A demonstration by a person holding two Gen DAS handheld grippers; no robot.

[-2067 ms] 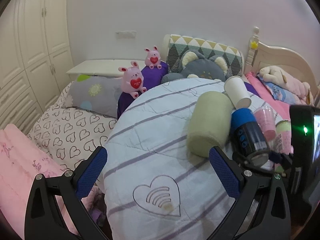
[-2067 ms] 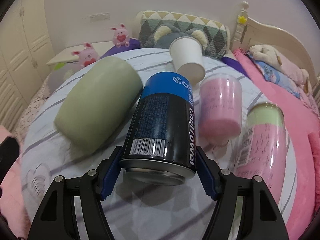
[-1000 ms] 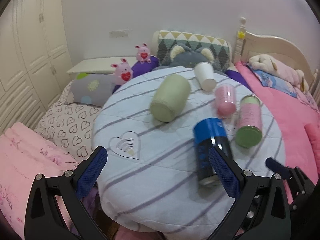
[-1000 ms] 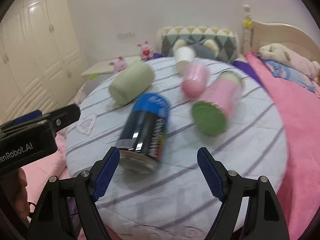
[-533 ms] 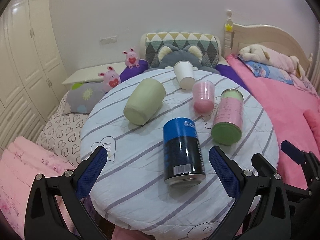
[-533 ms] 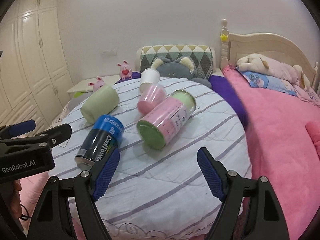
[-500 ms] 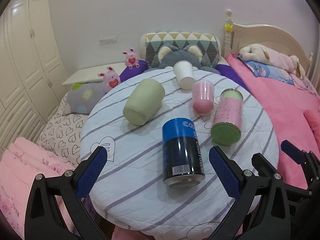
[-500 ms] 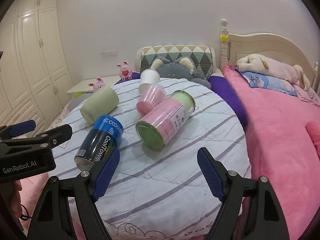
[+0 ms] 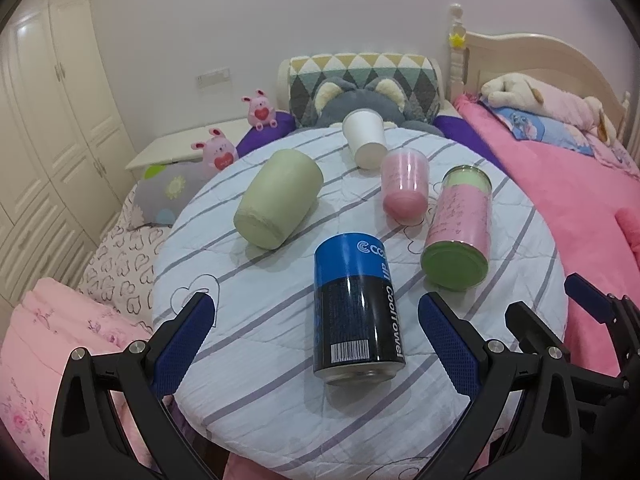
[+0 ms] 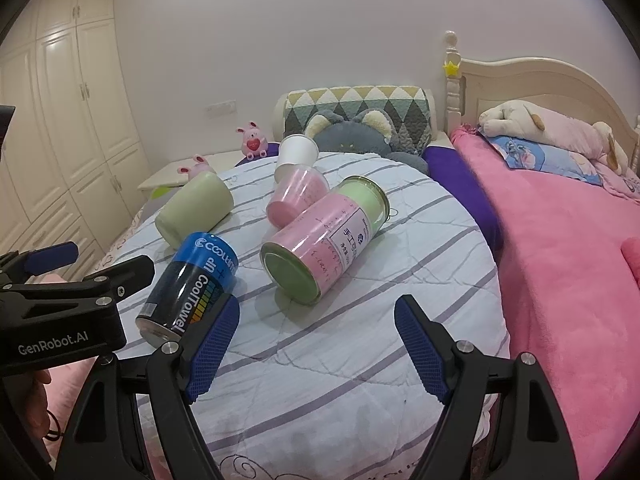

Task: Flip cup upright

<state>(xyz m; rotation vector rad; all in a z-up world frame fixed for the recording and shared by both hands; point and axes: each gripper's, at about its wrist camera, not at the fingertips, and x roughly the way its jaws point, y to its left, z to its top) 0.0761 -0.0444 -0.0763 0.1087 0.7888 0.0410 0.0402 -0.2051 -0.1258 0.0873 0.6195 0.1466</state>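
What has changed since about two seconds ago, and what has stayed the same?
The right gripper has let go of the blue can, which it clamped two seconds ago, and is now open and pulled back. The left gripper also drew back, open. The can, green cup, pink cup, pink jar and white cup still lie on their sides.

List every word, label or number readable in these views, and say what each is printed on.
"CoolTowel": side of the blue and black can, lying on the round table.
"GenRobot.AI": body of the left gripper.
Barcode digits on the can: too small.
Label on the pink and green jar: unreadable.
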